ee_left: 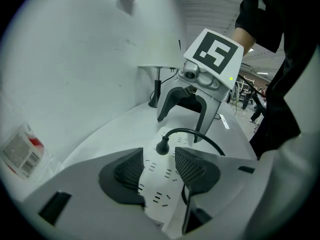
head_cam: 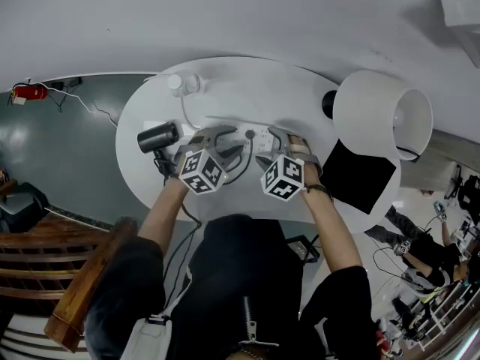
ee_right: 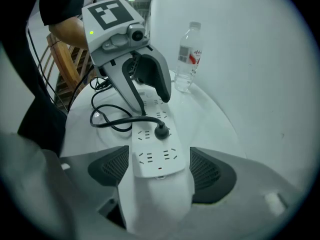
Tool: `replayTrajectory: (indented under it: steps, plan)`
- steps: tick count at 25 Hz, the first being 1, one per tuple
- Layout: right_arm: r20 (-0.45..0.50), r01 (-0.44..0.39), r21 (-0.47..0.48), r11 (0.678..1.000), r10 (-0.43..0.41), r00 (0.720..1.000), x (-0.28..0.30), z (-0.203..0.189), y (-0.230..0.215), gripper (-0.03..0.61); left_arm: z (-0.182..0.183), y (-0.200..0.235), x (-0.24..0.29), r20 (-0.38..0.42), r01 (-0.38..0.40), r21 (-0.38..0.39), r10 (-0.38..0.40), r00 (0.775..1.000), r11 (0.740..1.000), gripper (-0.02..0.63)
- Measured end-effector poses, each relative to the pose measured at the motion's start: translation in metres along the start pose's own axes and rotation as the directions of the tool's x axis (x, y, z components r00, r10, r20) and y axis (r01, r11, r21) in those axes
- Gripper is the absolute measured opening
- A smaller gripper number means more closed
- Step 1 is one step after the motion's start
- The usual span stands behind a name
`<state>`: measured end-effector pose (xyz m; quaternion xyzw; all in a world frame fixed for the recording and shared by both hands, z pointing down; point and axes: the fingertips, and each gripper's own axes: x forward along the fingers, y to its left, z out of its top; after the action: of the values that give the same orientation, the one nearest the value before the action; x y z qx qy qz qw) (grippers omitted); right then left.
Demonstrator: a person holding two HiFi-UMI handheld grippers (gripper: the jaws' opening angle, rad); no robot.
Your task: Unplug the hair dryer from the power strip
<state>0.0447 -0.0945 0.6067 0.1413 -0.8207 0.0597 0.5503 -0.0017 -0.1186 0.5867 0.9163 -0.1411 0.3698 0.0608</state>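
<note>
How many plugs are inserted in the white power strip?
1. The black plug sits near the middle of the power strip; some sockets may be hidden from view.

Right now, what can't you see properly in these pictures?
- Hair dryer: in the head view, its handle is partly hidden by the left gripper.
- Power strip: in the left gripper view, its near end is cut off behind that gripper's body.
- Bottle: in the right gripper view, the label print is too small to read.
</note>
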Motion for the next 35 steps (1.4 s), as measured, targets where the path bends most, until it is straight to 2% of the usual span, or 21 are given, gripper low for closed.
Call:
replayTrajectory:
  steps: [4,8,16,26,28,29,35]
  plan:
    - [-0.035,-0.022,-0.003,1.000,0.022,0.999,0.012,-0.002,-0.001,0.382,0.004,0.001,0.002,-0.005,0.016,0.024,-0.016,1.000,1.000,0.186]
    - [-0.086,-0.052,-0.005,0.999,0.051,0.995,0.024,-0.011,0.001,0.387,0.003,-0.002,0.009,-0.047,0.046,0.061,-0.044,0.998,0.997,0.186]
    - [-0.123,-0.061,-0.053,0.997,0.054,0.991,0.033,-0.012,0.002,0.394,0.000,-0.012,0.031,-0.102,0.094,0.117,-0.082,0.991,0.989,0.186]
    - [-0.134,-0.083,-0.052,0.995,0.076,0.988,0.035,-0.011,0.002,0.394,0.014,-0.012,0.042,-0.050,0.082,0.129,-0.077,0.996,0.988,0.184]
    - [-0.132,-0.086,-0.049,0.995,0.079,0.988,0.035,-0.011,0.003,0.394,0.014,-0.010,0.044,-0.036,0.068,0.130,-0.063,0.997,0.989,0.167]
    - [-0.131,-0.087,-0.048,0.995,0.080,0.988,0.035,-0.011,0.003,0.394,0.014,-0.008,0.044,-0.027,0.059,0.124,-0.056,0.998,0.991,0.144]
    - [-0.125,-0.093,-0.029,0.995,0.088,0.988,0.035,-0.010,0.003,0.394,0.015,-0.008,0.046,0.014,0.034,0.047,-0.035,0.999,0.998,0.110]
